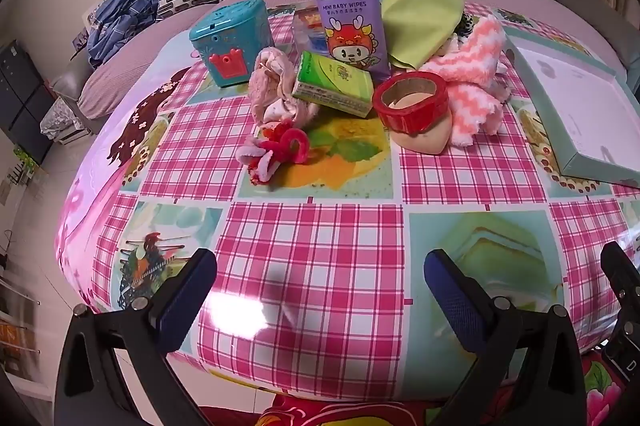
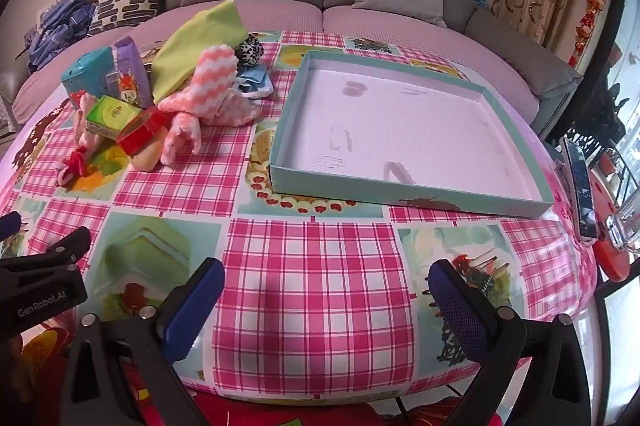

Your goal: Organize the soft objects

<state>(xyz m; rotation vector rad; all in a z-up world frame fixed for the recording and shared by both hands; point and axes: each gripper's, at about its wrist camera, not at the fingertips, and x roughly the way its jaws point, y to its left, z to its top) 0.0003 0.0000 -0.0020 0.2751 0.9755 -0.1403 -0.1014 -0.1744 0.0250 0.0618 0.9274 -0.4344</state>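
Striped fuzzy sock [image 1: 472,81] well beyond spread left fingers [image 1: 188,290]

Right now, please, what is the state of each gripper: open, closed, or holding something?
Left gripper: open, holding nothing, above the table.
Right gripper: open, holding nothing, above the table.

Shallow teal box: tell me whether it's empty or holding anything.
Empty. The shallow teal box shows only its bare white floor with some smudges; every soft item lies outside on the table.

We hold our left gripper [image 1: 320,290] and right gripper [image 2: 326,292] side by side over the tabletop's near edge, both with jaws spread wide, gripping nothing.
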